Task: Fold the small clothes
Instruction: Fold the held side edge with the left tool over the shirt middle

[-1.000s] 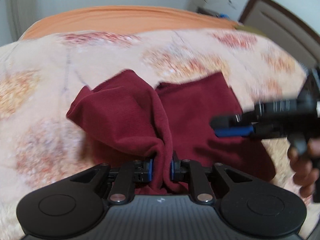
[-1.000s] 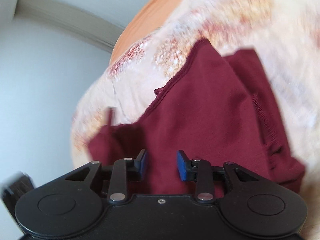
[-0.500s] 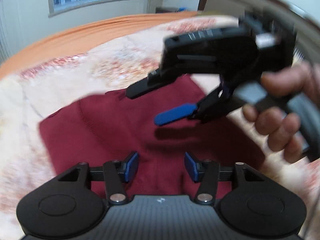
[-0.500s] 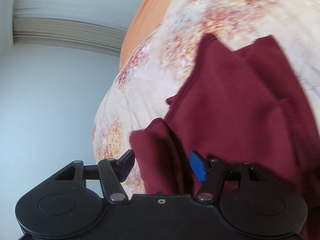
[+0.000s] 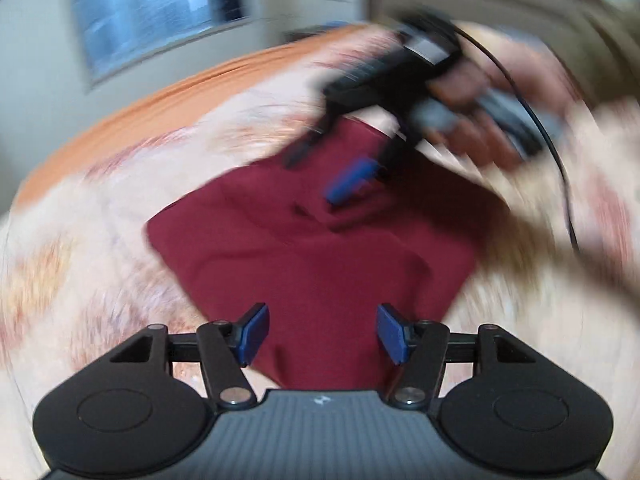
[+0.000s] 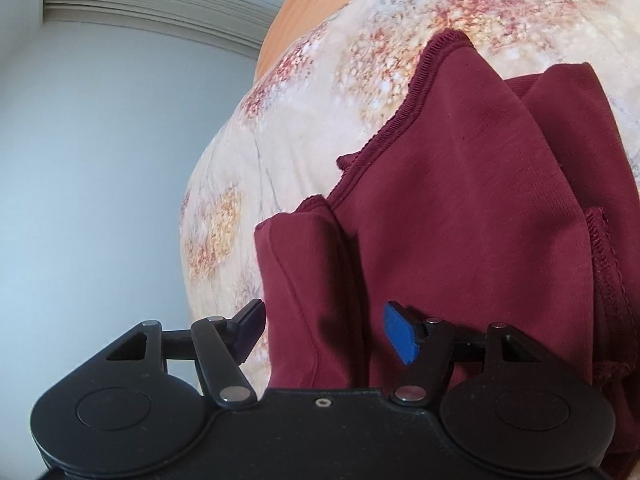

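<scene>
A dark red garment lies folded on the bed's floral cover. My left gripper is open above the garment's near edge and holds nothing. In the left wrist view my right gripper hangs blurred over the garment's far part, held by a hand. In the right wrist view the right gripper is open and straddles a folded edge of the garment, whose ribbed hem shows at the top.
An orange sheet covers the far side of the bed. A window and a headboard stand behind it. A cable trails from the right gripper. In the right wrist view a pale wall fills the left.
My left gripper let go of the garment fold and opened wide. The garment now lies flat. My right gripper opened wider and moved over the garment's far part.
</scene>
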{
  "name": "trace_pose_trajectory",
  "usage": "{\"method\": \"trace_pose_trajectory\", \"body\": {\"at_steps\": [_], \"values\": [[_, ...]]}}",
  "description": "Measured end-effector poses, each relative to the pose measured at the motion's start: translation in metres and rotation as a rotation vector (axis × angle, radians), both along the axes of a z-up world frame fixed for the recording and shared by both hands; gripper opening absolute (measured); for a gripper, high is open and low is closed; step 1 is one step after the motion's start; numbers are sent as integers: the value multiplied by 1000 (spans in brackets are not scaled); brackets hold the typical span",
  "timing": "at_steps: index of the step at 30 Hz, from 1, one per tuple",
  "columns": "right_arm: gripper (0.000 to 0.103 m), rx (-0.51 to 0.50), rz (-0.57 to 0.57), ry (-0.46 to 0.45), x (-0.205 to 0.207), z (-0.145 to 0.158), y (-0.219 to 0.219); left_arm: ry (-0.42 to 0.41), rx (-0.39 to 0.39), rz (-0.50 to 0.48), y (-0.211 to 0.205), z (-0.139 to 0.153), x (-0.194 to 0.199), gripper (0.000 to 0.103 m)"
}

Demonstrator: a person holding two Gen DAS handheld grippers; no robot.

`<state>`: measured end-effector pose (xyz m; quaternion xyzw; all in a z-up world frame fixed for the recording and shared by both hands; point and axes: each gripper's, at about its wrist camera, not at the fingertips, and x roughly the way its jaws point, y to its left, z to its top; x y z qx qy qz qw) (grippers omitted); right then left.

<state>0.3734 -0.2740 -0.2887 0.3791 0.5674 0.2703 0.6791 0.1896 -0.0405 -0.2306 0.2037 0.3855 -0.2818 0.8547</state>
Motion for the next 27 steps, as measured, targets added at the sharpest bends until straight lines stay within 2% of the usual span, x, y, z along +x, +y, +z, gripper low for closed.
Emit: {"method": "trace_pose_trajectory", "body": {"at_steps": [3, 8, 9, 10, 11, 12, 16, 18, 23, 27], "values": [[70, 9, 0, 1, -5, 4, -8, -102, 101, -116, -20, -8, -19, 65], [71, 15, -25, 18, -7, 8, -23, -239, 225, -220, -52, -25, -20, 66], [71, 19, -30, 20, -8, 8, -25, -242, 241, -228, -55, -29, -17, 62], [71, 23, -32, 22, -8, 9, -26, -225, 243, -226, -56, -32, -14, 45], [71, 27, -32, 27, -8, 9, -27, -195, 225, -213, -54, -31, -10, 32], [72, 29, -30, 31, -8, 9, -26, -167, 190, -184, -49, -28, -5, 13], [75, 63, -23, 60, 0, 3, -16, -89, -52, 32, -9, 0, 4, 9], [75, 92, -26, 87, 6, -3, -8, -74, -134, 103, 5, 10, 2, 9], [76, 152, -17, 146, 21, -15, 22, -65, -193, 161, 27, 24, -13, 9], [74, 154, 20, 150, 36, -17, 47, -50, -192, 158, 26, 23, -20, 9]]}}
